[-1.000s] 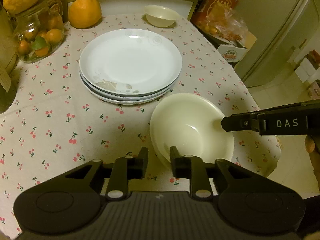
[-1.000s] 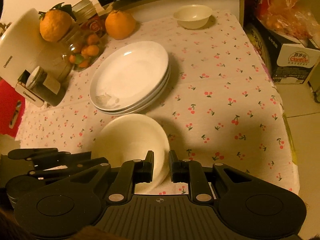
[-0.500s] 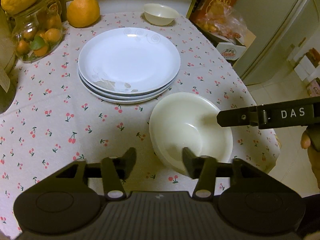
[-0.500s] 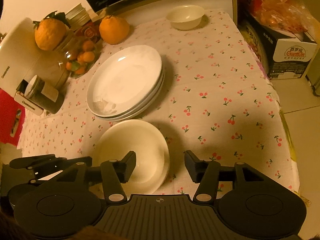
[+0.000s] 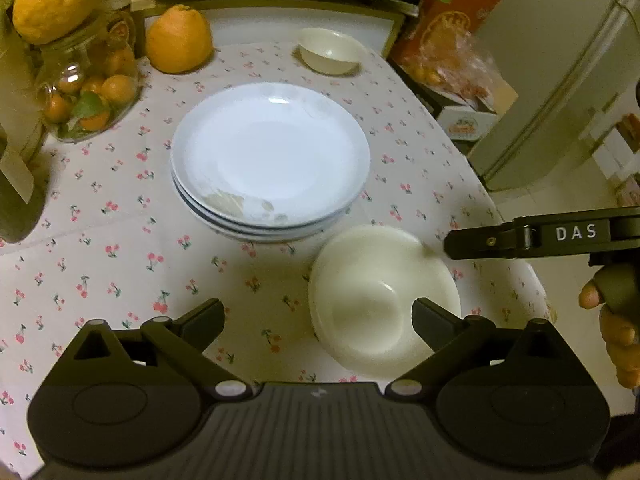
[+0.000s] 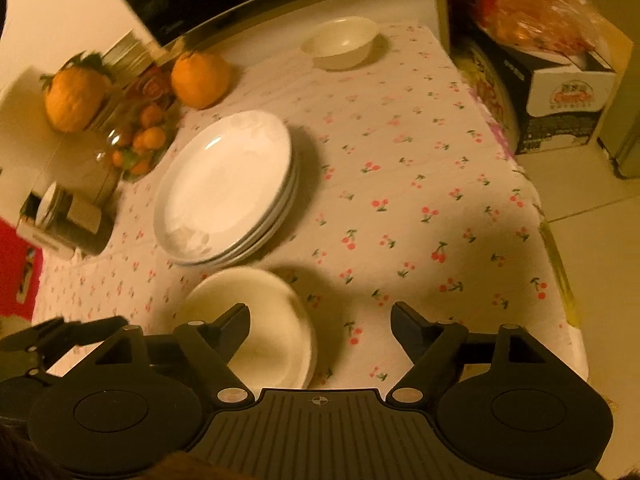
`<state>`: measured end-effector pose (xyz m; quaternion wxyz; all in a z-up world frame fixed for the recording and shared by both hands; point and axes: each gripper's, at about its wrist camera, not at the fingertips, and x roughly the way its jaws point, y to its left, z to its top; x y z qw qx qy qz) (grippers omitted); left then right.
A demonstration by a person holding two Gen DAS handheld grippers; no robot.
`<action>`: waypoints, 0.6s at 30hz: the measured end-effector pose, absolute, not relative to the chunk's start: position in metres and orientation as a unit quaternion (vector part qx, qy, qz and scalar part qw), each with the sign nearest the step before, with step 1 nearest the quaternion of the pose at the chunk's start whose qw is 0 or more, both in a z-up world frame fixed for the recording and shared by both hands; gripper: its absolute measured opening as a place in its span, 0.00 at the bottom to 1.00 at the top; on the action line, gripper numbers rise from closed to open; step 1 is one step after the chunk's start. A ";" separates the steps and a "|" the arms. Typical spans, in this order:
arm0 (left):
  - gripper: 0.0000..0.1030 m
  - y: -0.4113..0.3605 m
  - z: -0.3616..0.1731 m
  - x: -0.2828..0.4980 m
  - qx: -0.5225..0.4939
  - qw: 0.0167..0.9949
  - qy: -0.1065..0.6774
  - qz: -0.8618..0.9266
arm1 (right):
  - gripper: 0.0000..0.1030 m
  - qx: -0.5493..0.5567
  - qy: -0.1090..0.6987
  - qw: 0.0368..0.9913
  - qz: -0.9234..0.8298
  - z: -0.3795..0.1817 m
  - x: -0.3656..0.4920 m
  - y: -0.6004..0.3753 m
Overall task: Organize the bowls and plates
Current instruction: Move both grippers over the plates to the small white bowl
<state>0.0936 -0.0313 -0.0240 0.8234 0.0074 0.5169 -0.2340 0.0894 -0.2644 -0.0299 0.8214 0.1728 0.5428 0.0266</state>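
Left gripper (image 5: 318, 320): jaws have just been opening and now stand at full spread; the near rim of the cream bowl stack (image 5: 384, 296) lies between the fingers, but no pad presses on it, so it holds nothing.
Right gripper (image 6: 320, 324): jaws have just been opening as well, now wide but short of full spread; its left finger hangs over the stack's right rim without pinching it, its right finger over bare cloth. Nothing held.
Cream bowl stack: at least two nested bowls, resting on the cherry-print tablecloth (image 5: 120, 240) at about 5 o'clock of the plate pile, just beside it and, as far as the left wrist view shows, not touching.
Plate pile (image 5: 270, 156): three white plates stacked at the table's middle, top one bare apart from a faint print near its front edge.
Lone bowl (image 5: 330, 54): small cream bowl at the far edge, at about 1 o'clock of the plates, well apart from the stack.
Bystanders: loose orange (image 5: 178, 40) at 11 o'clock of the plates, glass jar of small fruit (image 5: 86, 96) at 10 o'clock; neither is in the way.
Step in hand: by my reading, release of the nested bowls, both sides letting go together.
Next move calls for: lifting both grippers clear of the rims without nudging the stack, then probably a long reach past the plates to the lone bowl, pinching its rim and bringing it back to nest.
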 end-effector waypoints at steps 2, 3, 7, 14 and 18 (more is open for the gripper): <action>0.99 -0.030 -0.021 0.100 0.004 0.825 0.517 -0.227 | 0.79 0.190 0.539 0.820 0.019 -0.027 0.095 -0.272; 0.99 -0.029 -0.019 0.103 0.003 0.827 0.516 -0.224 | 0.82 0.199 0.537 0.819 0.014 -0.025 0.098 -0.276; 0.99 -0.030 -0.008 0.120 0.008 0.835 0.510 -0.207 | 0.82 0.209 0.532 0.820 0.006 -0.017 0.112 -0.285; 0.99 -0.041 0.011 0.153 0.027 0.844 0.499 -0.195 | 0.83 0.248 0.528 0.812 0.014 -0.008 0.151 -0.295; 0.99 -0.047 0.019 0.178 0.030 0.846 0.499 -0.188 | 0.83 0.251 0.531 0.809 0.020 -0.007 0.175 -0.299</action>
